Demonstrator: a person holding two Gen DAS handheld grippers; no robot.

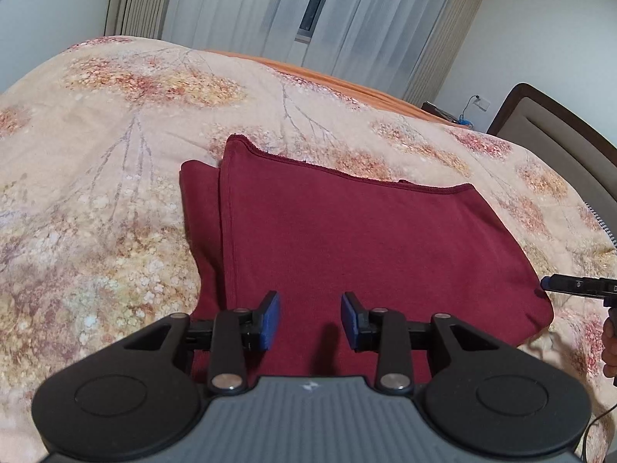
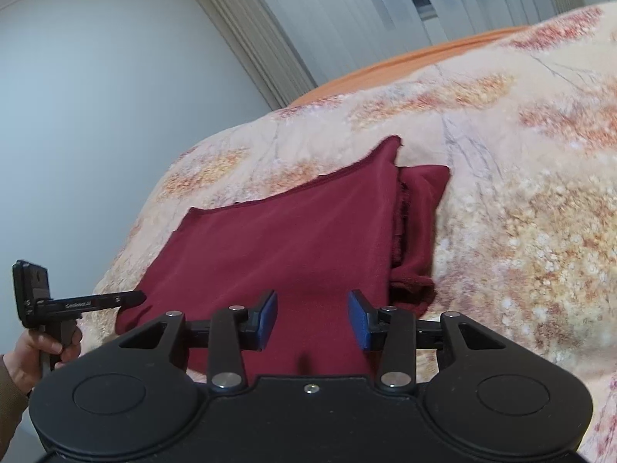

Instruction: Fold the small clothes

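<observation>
Maroon folded garment [image 1: 366, 247] lies flat on the floral bedspread [image 1: 96, 193]. Left wrist view: we see our left claw [image 1: 310, 318] low over its near edge, blue pads [image 1: 270, 320] apart, nothing clamped. Garment's long axis runs left-right, hemmed edge on the far side, a folded flap sticking out at left. Right claw tip [image 1: 549, 282] sits just beside the garment's right corner. Right wrist view: our right claw [image 2: 312, 318] is over the near edge, pads apart, empty. Left claw tip [image 2: 135, 296] is at the garment's left corner, a hand [image 2: 42, 351] on its handle. Hem runs diagonally up to the right.
</observation>
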